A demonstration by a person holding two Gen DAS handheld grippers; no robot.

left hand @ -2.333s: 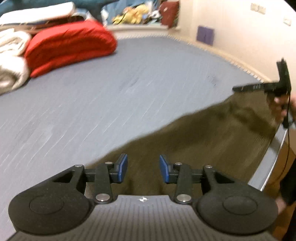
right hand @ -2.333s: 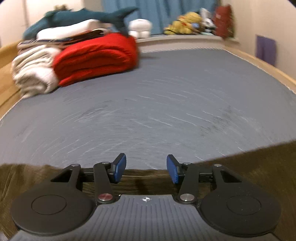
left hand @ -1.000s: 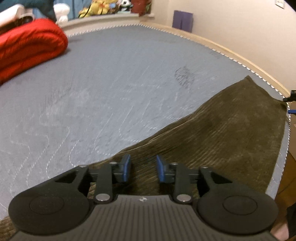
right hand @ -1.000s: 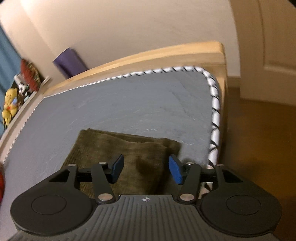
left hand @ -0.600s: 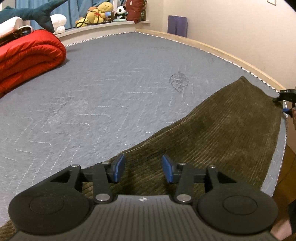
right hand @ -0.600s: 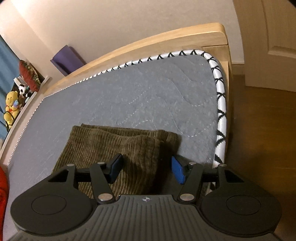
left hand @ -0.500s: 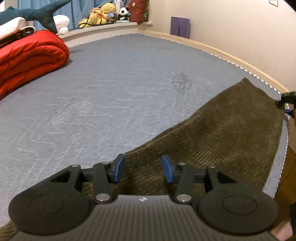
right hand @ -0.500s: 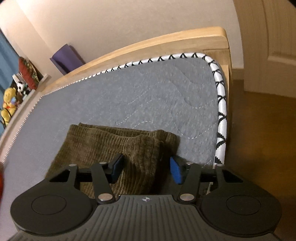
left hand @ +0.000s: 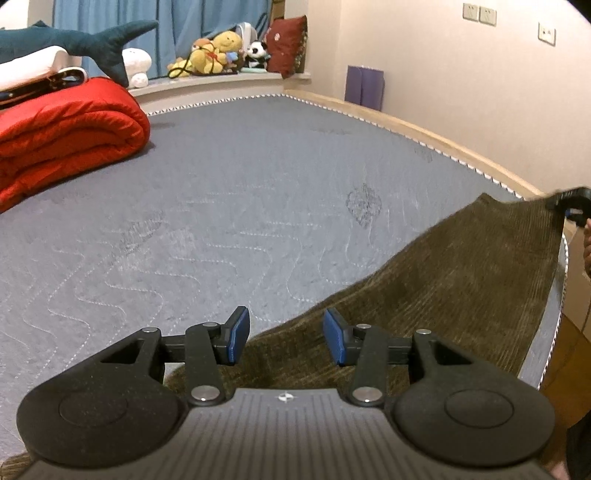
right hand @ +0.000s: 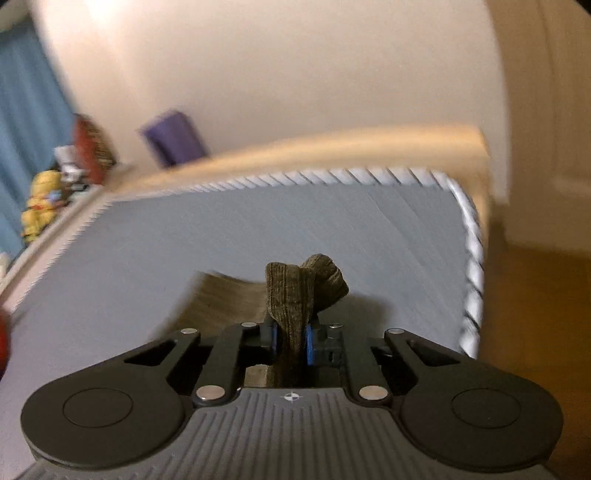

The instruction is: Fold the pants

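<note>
Between my right claw (right hand: 291, 341) pads, soft limp pants (right hand: 295, 295) are bunching, gripped; left claw (left hand: 286, 336) is hanging open above them.

A grey quilted mattress (left hand: 221, 206) edged with black-and-white piping is seen across the middle of the left wrist view, with a rolled red duvet (left hand: 62, 136) at the left edge. At upper left a blue shark plush (left hand: 85, 40) is laid over white bedding, and yellow stuffed toys (left hand: 210, 51), a small panda toy (left hand: 258, 51) and a red cushion (left hand: 288, 44) are lined along the sill before a blue curtain (left hand: 166, 26). A purple object (left hand: 364, 86) is propped against the cream wall at upper right, where wall sockets (left hand: 480, 14) are mounted.
</note>
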